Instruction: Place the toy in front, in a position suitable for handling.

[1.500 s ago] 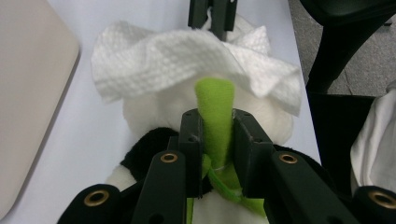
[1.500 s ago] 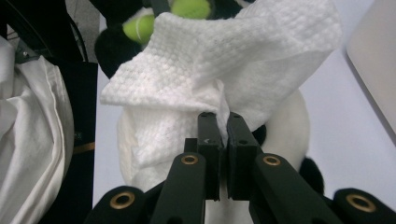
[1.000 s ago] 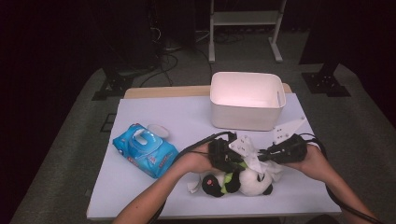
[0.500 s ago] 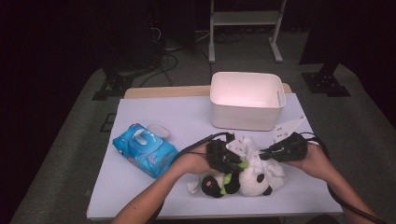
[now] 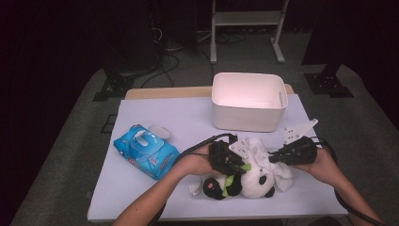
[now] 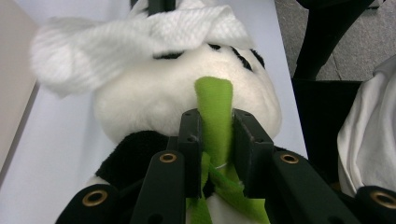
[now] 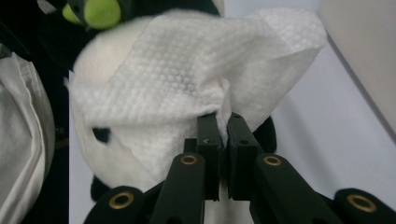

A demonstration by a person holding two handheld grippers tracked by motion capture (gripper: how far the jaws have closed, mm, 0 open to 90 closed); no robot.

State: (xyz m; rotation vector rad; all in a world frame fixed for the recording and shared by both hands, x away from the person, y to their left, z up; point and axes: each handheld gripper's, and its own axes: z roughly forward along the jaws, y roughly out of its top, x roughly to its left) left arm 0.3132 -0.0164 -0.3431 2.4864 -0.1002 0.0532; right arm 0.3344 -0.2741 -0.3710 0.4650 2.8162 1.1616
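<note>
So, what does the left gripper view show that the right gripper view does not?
Left gripper view: the left tongs shut on the panda's green scarf.
Right gripper view: the right tongs shut on the white wet wipe, and beside them a wall of the white bin.
Both: the wipe draped over the plush panda on the pale tabletop.

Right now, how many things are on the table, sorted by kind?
Plush panda: 1
White wipe: 1
Blue wipes pack: 1
White bin: 1
Small white lid: 1
Total: 5
</note>
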